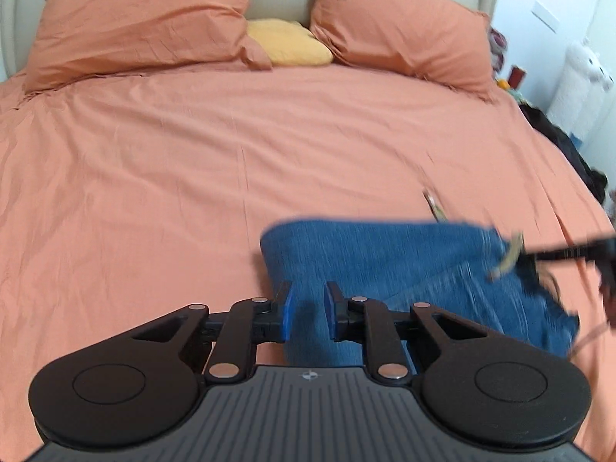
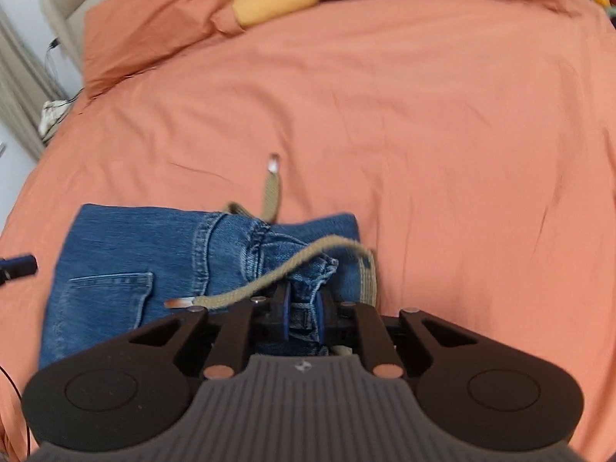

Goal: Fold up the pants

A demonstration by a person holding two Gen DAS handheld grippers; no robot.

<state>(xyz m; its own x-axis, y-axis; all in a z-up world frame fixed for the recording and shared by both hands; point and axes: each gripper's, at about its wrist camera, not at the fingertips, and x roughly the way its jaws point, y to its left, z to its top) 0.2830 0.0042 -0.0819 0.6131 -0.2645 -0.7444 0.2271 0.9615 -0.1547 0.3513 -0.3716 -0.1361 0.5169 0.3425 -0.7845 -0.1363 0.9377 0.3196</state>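
Left wrist view has the left gripper (image 1: 308, 313) hanging over the near left part of the blue jeans (image 1: 389, 265), which lie folded on the orange bedsheet (image 1: 154, 177). Its blue pads (image 1: 287, 313) sit a narrow gap apart with denim showing between them, but I honestly can't tell if they're pinching the cloth or just hovering above it. The jeans run off to the right from there, pretty blurry at that end, where the other tool pokes in from the edge.

Right wrist view is clearer: the right gripper (image 2: 302, 317) is clamped down tight on a bunched bit of the jeans' waistband (image 2: 308, 273), right at its fingertips. A tan drawstring (image 2: 269, 275) loops across just in front of the jaws. The rest of the denim, back pocket (image 2: 111, 292) included, spreads to the left of that gripper.
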